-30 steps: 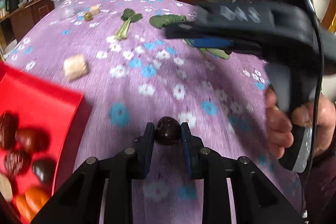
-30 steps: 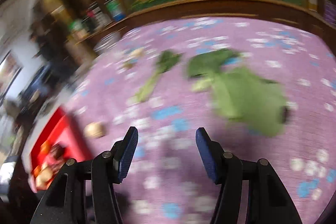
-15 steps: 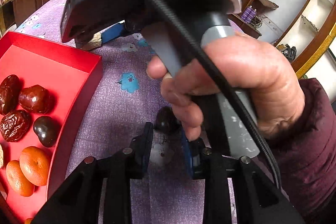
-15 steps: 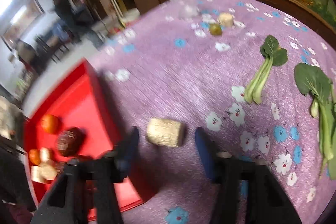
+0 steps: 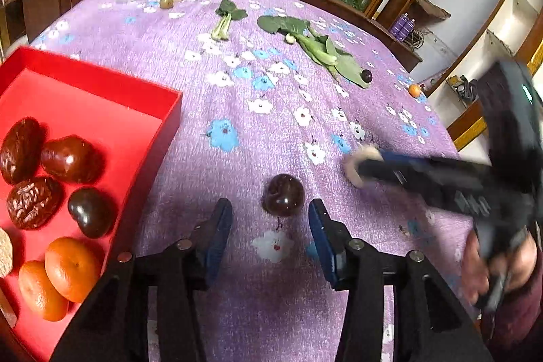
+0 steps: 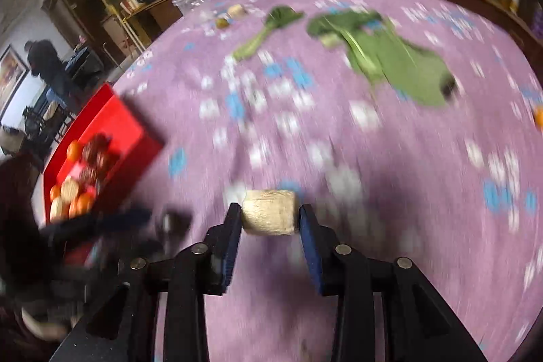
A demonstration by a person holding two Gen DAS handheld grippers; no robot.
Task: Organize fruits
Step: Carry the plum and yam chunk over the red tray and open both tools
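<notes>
Releasing: left gripper (image 5: 269, 223) fingers just opened, dark plum (image 5: 283, 195) now loose on table (image 5: 237, 111) at 3 o'clock of red tray (image 5: 101, 83). Right gripper (image 6: 269, 223) fingers, reopening slightly, hold beige chunk (image 6: 269, 216); plum still needs traying.
</notes>
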